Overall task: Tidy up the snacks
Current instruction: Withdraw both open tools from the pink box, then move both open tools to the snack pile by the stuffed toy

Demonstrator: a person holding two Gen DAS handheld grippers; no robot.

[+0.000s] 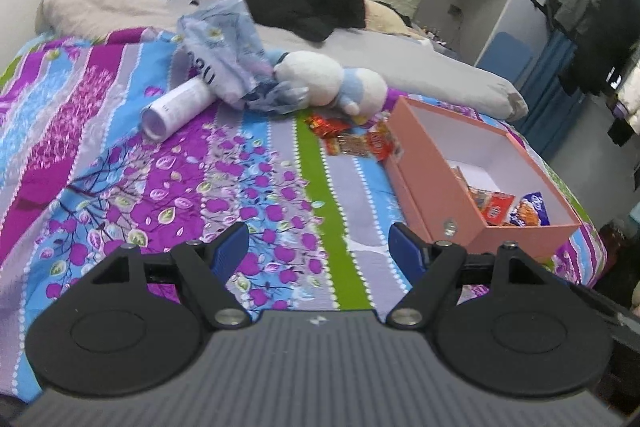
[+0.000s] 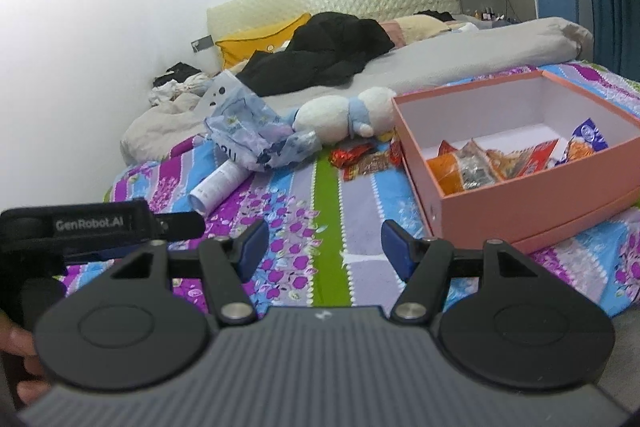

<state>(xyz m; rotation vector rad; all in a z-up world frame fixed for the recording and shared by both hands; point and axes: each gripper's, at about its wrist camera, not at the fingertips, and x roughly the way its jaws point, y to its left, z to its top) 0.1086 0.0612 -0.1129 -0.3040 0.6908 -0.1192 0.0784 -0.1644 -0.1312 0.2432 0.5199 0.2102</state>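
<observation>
Across the bed, on its bright striped cover, a small heap of loose snack packets lies just beside the far corner of the pink box, close to a white plush toy and well short of the grey pillow nearer the headboard. Several packets already sit inside the box, gathered toward its near end, while its far end shows bare white floor. Both tools are empty: the left tool has its blue pads standing apart over the cover with nothing between them, and the right tool is likewise spread wide and holds nothing. Beyond the heap, toward the wall-side edge of the bed, a crumpled blue-and-white bag leans over a white tube; neither looks like part of the sorting, though I cannot tell for sure. Judging by the foil and plastic wrappers, the loose packets should be very light, soft and crinkly, slick on their faces and easy to crush if squeezed hard. A pinch across a flat sealed edge or the middle of 1 packet looks safest, taken from above so the pads do not drag the cover. Packets overlap in the heap, so 2 may lift together. The box appears stiff card and should stay put.
</observation>
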